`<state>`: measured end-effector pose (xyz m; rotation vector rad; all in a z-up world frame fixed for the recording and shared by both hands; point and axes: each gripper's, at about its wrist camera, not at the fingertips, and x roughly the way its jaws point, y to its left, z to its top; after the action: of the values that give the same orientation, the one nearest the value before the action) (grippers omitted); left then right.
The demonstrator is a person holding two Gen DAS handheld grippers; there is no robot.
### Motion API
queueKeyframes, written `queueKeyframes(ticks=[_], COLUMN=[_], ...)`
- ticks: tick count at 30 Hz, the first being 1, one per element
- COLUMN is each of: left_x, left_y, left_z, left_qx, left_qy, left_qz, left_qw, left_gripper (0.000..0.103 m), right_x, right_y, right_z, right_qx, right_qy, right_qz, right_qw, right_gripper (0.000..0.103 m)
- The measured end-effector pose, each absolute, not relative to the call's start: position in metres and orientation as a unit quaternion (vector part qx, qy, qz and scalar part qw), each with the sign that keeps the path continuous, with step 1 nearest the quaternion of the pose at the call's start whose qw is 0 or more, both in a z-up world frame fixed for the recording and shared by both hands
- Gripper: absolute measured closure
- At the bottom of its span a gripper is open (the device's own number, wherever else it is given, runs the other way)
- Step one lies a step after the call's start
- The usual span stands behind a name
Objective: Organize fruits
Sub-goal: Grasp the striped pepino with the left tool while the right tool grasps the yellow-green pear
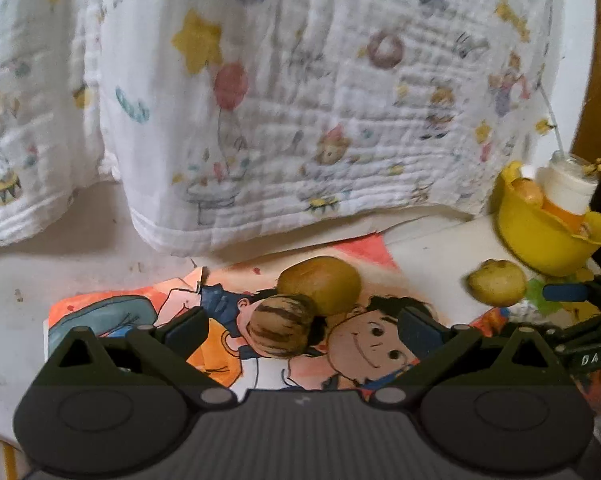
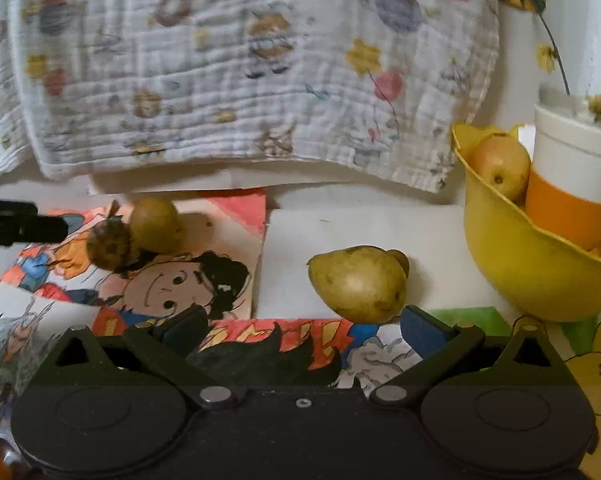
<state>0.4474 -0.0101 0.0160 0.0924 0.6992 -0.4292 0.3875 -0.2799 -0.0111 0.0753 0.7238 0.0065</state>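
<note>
- The fruits were partly sorted: at least one pear [image 2: 500, 168] already sat in the yellow bowl [image 2: 512, 276], while three pieces lay loose on the table.
- Nearest, the right gripper [image 2: 300, 332] was spread wide and held nothing; a yellow-green pear [image 2: 358, 282] lay just ahead of its right finger, free on every side.
- The left gripper [image 1: 300, 330] was equally wide and empty, with a striped brown fruit [image 1: 282, 326] between its fingers and just ahead, touching a rounder brown fruit [image 1: 320, 284] behind it.
- By my judgement, three fruits were left to move.
- Beyond the right finger stood the bowl, crowded by an orange-and-white cup [image 2: 572, 176], so room inside looked tight.
- Farthest, a printed cloth [image 1: 280, 100] hung down behind the fruits, closing off the far side; the drawings [image 2: 172, 280] under them lay flat.
</note>
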Motion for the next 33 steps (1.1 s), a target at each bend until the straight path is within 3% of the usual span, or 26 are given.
queueKeyframes(ticks=[33], left_x=[0.494], left_y=[-0.011], left_z=[-0.035], left_qx=[0.059], left_qy=[0.369], left_qz=[-0.183], left_qw=[0.91], left_gripper=[0.002], right_x=[0.439], right_y=[-0.303], right_z=[-0.044], right_qx=[0.106], right_qy=[0.364], right_qz=[-0.016], right_qw=[0.925], right_gripper=[0.0])
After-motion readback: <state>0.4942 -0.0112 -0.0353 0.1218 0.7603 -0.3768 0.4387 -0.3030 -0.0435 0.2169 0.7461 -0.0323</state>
